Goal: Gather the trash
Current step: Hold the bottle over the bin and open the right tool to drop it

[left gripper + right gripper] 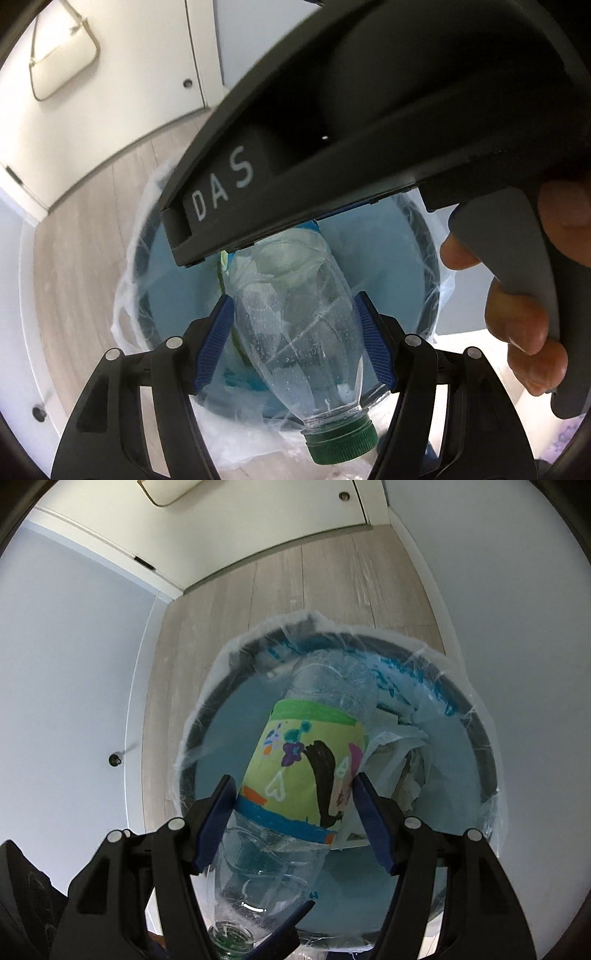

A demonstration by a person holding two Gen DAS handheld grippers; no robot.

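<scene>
A clear plastic bottle (295, 325) with a green cap and a hand-drawn colourful label (306, 771) hangs over a round bin (476, 731) lined with a clear bag. In the left wrist view my left gripper (295, 332) has its blue pads against the bottle's sides near the neck. In the right wrist view my right gripper (295, 812) has its pads at the label, on both sides of the bottle. The right gripper's black body (369, 129) crosses above the bottle in the left wrist view. The bottle's base points into the bin.
Crumpled white paper (399, 760) lies in the bin. The bin stands on a pale wood floor (295, 583) between white cabinet doors (258, 520) and a light blue wall (66, 664). A cream handbag (62, 55) hangs on one door.
</scene>
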